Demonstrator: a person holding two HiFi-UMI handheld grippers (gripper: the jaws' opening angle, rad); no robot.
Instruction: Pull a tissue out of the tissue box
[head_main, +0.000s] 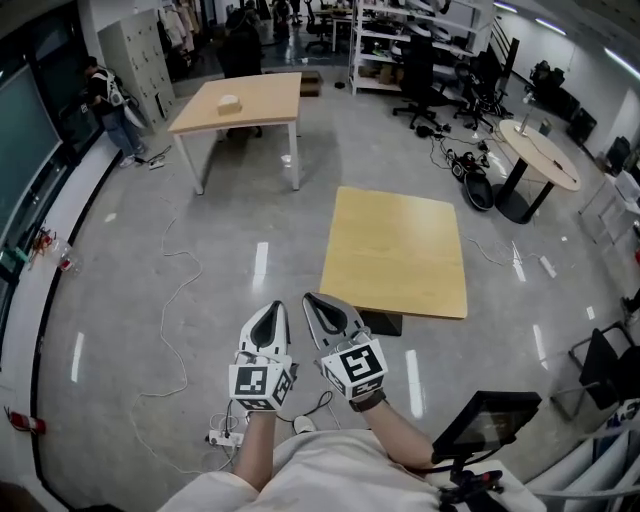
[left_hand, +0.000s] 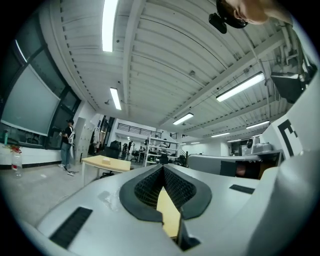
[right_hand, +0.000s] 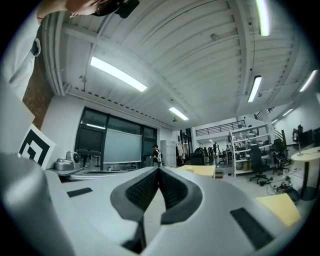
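The tissue box (head_main: 228, 101) is a small pale box on the far wooden table (head_main: 260, 105), well away from both grippers. It shows tiny in the left gripper view (left_hand: 106, 160) and in the right gripper view (right_hand: 190, 169). My left gripper (head_main: 271, 310) and right gripper (head_main: 316, 302) are held side by side low in the head view, above the grey floor, pointing level toward the tables. Both have their dark ribbed pads (left_hand: 150, 187) (right_hand: 142, 190) meeting at the tips, with nothing between them.
A square wooden table (head_main: 395, 250) stands just ahead to the right. A round table (head_main: 540, 150), office chairs and shelves lie at the back right. A person (head_main: 108, 105) stands at the far left wall. Cables and a power strip (head_main: 225, 436) lie on the floor.
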